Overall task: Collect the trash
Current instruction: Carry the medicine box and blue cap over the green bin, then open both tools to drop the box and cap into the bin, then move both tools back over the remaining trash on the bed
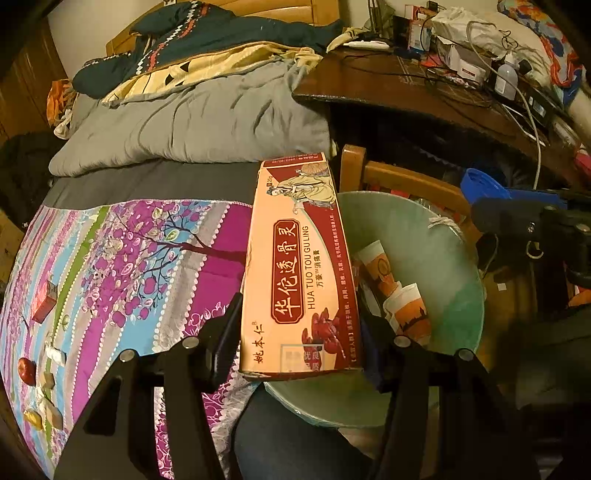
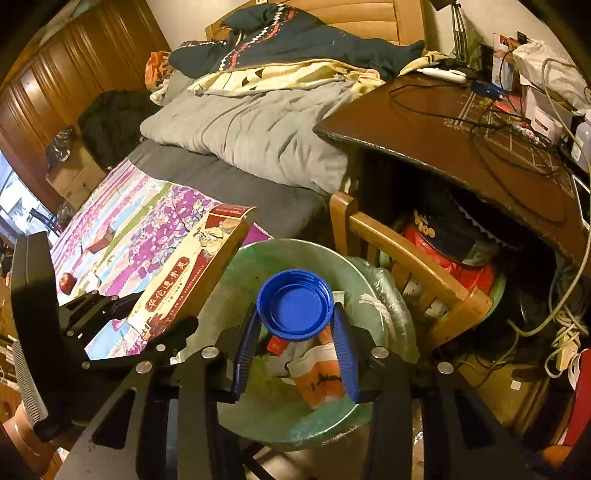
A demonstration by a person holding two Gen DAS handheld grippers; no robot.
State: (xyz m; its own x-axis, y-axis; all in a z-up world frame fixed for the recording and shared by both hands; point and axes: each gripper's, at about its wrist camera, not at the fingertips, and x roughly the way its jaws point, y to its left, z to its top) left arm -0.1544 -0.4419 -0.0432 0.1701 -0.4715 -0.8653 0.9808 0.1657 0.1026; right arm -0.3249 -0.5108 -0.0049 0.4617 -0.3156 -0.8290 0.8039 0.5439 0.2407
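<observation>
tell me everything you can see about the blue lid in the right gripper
The blue lid is a round plastic cap with a ribbed outer rim and a smooth hollow inside facing the camera. The right gripper is shut on it, ribbed blue pads against its two sides. It hangs above the open green trash bin, touching nothing else.

Unmade bed, wooden headboard; cluttered dark desk; wooden chair; wood-panelled wardrobe.

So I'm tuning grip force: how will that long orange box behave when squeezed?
The orange box looks like thin, probably empty cardboard, so likely light and crushable. Its frayed bottom edge suggests soft walls. Held low by the left gripper, it may tip.
</observation>
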